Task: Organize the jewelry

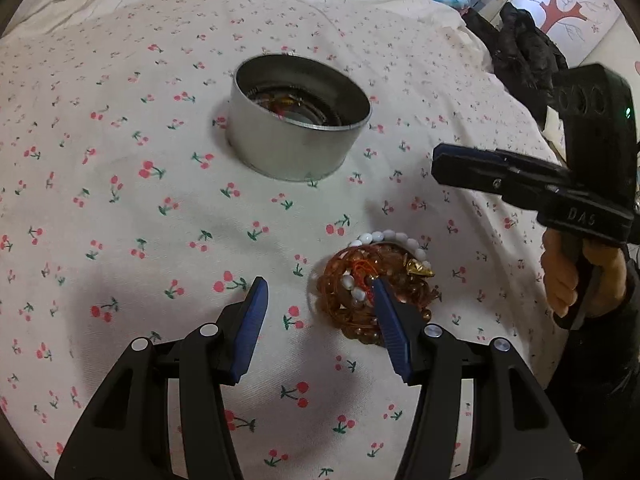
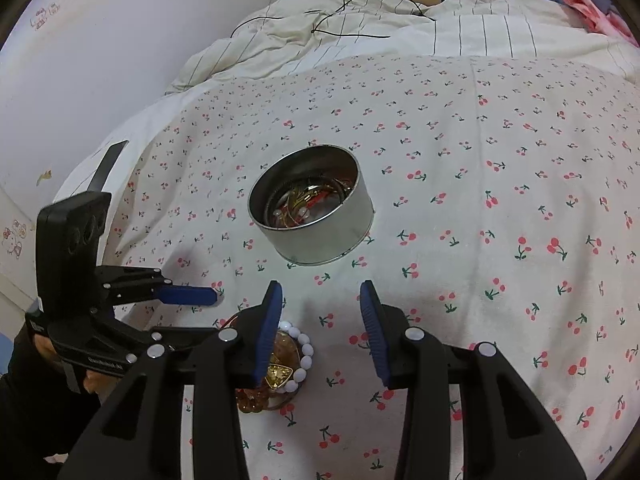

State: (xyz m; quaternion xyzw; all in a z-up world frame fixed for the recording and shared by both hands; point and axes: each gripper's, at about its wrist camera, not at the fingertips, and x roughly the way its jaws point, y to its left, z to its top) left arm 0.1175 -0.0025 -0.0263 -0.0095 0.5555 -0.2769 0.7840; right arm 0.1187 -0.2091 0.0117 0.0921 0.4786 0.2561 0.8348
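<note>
The left gripper [image 1: 320,292] points steeply down, jaws parted with nothing pressed between the blue pads; its right fingertip [image 1: 380,286] overlaps something below. The right gripper [image 2: 322,294] angles down too, jaws apart and empty; a bare hand [image 1: 580,276] grips its handle.

1 metal tin [image 1: 298,136] w/ jewelry inside, 1 heap of bead bracelets [image 1: 372,284], 2 tools.

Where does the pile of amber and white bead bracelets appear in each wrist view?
Left wrist view: pile of amber and white bead bracelets, lower centre-right, at the gripper's right finger.
Right wrist view: pile, lower centre-left, partly behind the left finger.
Shared landmark: round silver metal tin.
</note>
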